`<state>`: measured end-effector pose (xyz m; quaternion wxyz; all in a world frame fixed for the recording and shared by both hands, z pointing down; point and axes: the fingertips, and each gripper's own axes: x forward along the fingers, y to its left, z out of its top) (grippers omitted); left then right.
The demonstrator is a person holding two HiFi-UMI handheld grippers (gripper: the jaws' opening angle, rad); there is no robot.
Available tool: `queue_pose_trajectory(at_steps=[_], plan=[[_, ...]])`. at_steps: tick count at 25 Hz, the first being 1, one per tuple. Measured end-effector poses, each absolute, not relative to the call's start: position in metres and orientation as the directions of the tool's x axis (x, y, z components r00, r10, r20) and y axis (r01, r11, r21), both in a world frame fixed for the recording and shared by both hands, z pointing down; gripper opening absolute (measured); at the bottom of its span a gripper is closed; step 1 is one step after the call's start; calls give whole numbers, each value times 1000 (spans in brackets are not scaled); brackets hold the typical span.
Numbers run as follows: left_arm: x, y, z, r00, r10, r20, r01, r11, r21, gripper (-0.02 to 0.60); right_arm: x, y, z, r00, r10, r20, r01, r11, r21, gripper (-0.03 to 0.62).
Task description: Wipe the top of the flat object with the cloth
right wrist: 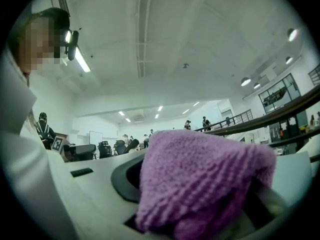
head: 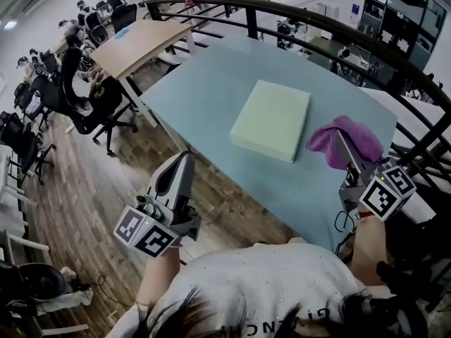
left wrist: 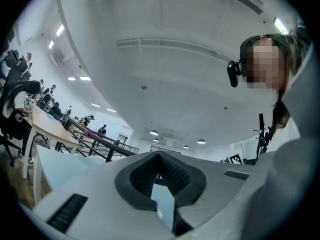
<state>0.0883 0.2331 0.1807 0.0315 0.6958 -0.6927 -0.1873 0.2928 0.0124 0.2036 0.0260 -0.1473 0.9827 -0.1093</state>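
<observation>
One risk — the pad (head: 271, 119) could slide unbraced: left gripper (head: 182, 162) hangs shut and empty off the table (head: 201, 98), right gripper (head: 342, 145) pinches the purple cloth (head: 361, 136) just beside the pad.

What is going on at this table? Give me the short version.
A person stands at the pale blue table with a two-jaw gripper in each hand. The right gripper is shut on a purple cloth, held just to the right of the flat pale green pad and not on it. The left gripper is shut with nothing in it, off the table's near-left edge. Wiping has not begun.
</observation>
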Motion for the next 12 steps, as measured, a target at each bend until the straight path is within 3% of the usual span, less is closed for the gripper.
queue_pose_trajectory(at_steps=[6, 12], plan=[[53, 186, 202, -67, -973, -222, -923, -24, 384, 0, 269, -28, 227, -957, -289, -17, -272, 916, -296, 31], [41, 127, 226, 25, -987, -158, -910, -88, 405, 0, 252, -55, 250, -952, -305, 7, -291, 902, -318, 31]])
